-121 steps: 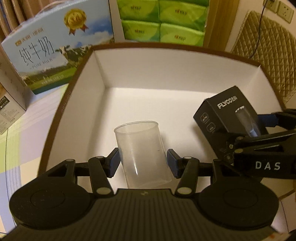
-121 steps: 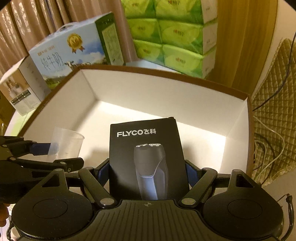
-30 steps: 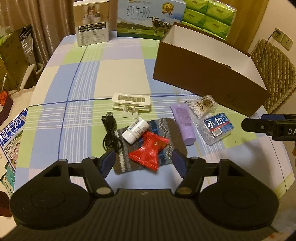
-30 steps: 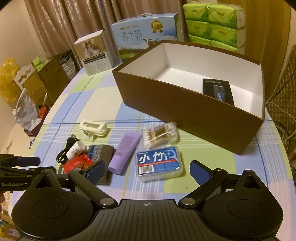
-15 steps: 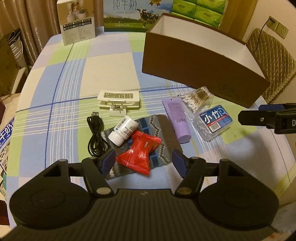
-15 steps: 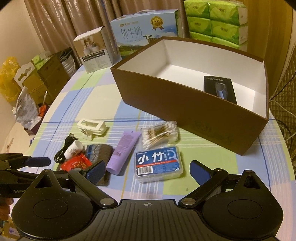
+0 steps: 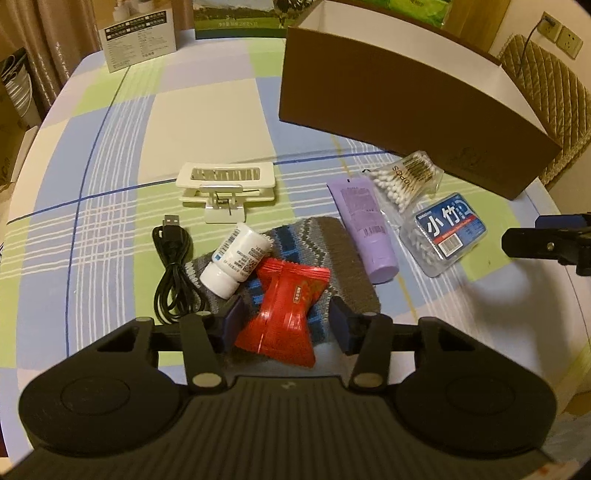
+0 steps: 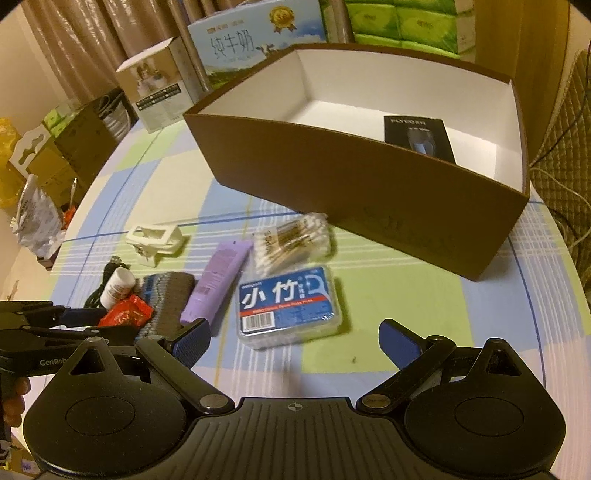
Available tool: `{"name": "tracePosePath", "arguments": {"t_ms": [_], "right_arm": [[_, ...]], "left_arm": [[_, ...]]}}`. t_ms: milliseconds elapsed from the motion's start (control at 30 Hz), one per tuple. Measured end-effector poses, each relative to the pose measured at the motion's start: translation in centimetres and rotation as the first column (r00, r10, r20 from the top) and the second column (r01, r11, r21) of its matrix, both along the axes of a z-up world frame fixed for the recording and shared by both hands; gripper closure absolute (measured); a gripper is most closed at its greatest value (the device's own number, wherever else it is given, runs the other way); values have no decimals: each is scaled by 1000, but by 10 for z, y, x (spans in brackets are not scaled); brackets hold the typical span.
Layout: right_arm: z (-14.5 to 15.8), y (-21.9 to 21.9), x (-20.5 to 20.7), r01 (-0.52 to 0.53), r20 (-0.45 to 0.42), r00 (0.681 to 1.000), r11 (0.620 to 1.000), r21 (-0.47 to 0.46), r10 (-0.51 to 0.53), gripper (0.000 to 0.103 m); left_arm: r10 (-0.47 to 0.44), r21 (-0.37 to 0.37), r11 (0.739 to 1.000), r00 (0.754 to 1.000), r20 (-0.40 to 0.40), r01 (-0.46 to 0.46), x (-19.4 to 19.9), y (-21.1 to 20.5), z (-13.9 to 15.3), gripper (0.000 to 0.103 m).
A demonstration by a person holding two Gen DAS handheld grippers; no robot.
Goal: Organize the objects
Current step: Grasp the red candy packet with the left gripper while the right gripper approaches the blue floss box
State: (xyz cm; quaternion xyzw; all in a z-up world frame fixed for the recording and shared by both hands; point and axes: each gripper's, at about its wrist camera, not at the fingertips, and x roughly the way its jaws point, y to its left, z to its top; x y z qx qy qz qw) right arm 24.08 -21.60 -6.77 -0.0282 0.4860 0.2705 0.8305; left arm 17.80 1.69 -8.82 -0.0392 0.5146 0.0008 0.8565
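My left gripper is open, its blue pads on either side of a red snack packet that lies on a knitted grey cloth. A white bottle rests beside the packet. My right gripper is open just in front of a blue floss-pick box. Beside that box lie a purple tube and a bag of cotton swabs. The brown box behind them holds a black shaver carton.
A white clip and a black USB cable lie left of the cloth on the checked tablecloth. A milk carton, a small white carton and green tissue packs stand at the back. The table edge curves close on the right.
Both grippers left the brown box empty-handed, with the cup and shaver carton released. The left has dropped low around the red packet; the right has closed in on the floss box.
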Motion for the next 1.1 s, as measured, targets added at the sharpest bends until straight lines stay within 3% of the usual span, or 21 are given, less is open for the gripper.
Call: {"name": "tracePosePath", "arguments": {"t_ms": [267,400,500,867,1100], "right_arm": [[-5,-3,4,15,-15,1000,1000,-8,-16,8],[-8,-2,4,11,-22,1000,1000,-10,-11,8],[-10,-1,4,6,-24,1000,1000,-13,-7,8],[-22,16,7,-64,7,998,998,-14,64,8],[-43,35,17,-106,15,994,992,-62,107,8]], "left_arm": [[-28,13,1000,999,-18,28,7,-6,-8,62],[-41,0,999,999,-18,41,9,-9,-11,78],[-47,-10,999,999,-7,47,7,-10,-9,81],[-45,-22,999,997,59,46,-1,-11,16,81],[-22,-14,1000,997,70,23,4,-9,20,81]]}}
